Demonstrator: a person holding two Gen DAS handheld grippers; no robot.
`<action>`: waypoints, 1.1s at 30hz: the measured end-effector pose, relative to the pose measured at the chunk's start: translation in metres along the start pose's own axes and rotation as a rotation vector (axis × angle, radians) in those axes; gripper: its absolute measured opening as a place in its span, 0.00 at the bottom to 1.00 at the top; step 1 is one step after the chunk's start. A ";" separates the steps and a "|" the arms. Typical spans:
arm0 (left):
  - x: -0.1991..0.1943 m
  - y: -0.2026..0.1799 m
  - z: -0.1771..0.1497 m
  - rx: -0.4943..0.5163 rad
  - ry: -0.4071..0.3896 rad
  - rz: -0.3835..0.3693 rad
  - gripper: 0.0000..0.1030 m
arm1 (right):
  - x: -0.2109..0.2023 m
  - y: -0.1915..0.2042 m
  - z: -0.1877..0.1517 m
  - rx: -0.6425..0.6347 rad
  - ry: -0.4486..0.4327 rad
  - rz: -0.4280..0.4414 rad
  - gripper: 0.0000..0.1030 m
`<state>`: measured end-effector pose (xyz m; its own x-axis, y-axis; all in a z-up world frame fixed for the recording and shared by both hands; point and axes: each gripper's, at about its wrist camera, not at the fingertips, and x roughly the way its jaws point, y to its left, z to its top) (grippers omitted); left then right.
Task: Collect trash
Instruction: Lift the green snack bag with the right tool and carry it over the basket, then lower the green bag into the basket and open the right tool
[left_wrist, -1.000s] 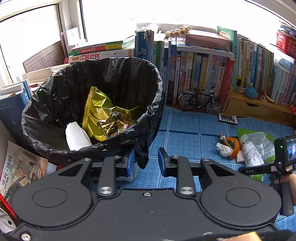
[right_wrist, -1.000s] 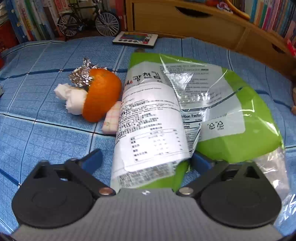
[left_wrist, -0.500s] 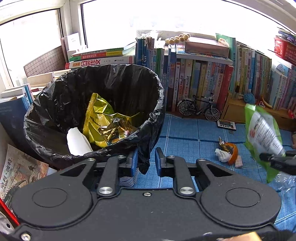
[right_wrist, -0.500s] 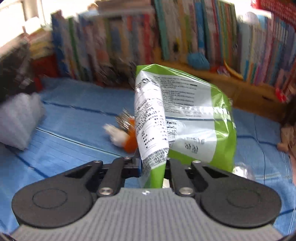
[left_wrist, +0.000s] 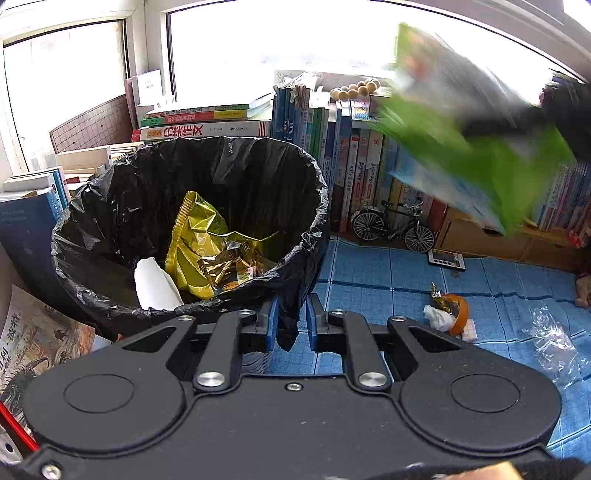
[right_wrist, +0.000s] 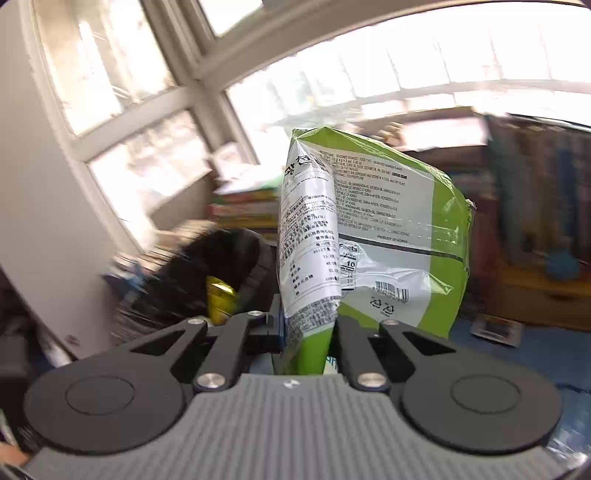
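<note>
Bin (left_wrist: 317, 192), lined with a black bag, holds a gold foil snack packet (left_wrist: 201, 240) and a white cup-like item (left_wrist: 155, 286). Left gripper (left_wrist: 291, 323): fingers narrowly parted around a fold of the liner at the near rim; whether it is pinched, cannot tell. Right gripper (right_wrist: 308, 332): fingers clamped on the bottom edge of a green seaweed snack bag (right_wrist: 373, 236), held upright in the air, right of the bin. On the blue mat (left_wrist: 388, 273): orange peel (left_wrist: 460, 314), crumpled tissue (left_wrist: 437, 317), clear wrapper (left_wrist: 554, 339).

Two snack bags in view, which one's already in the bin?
The gold foil bag, crumpled inside the black-lined bin beside a white cup. The green bag is up in the air, clamped in the right gripper.
</note>
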<state>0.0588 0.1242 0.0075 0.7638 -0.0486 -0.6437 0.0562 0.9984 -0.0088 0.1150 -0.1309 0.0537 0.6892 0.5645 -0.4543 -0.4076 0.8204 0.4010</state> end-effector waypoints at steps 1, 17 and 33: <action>-0.001 0.001 0.000 -0.001 -0.002 -0.002 0.15 | 0.006 0.009 0.010 -0.002 0.009 0.047 0.12; -0.015 0.004 0.002 0.016 -0.049 -0.023 0.15 | 0.168 0.114 0.026 -0.077 0.458 0.316 0.21; -0.010 0.009 0.005 0.011 -0.038 -0.043 0.15 | 0.237 0.106 0.002 -0.050 0.741 0.165 0.39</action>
<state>0.0550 0.1336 0.0174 0.7845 -0.0925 -0.6132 0.0961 0.9950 -0.0273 0.2364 0.0900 -0.0097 0.0411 0.5796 -0.8138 -0.5092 0.7130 0.4821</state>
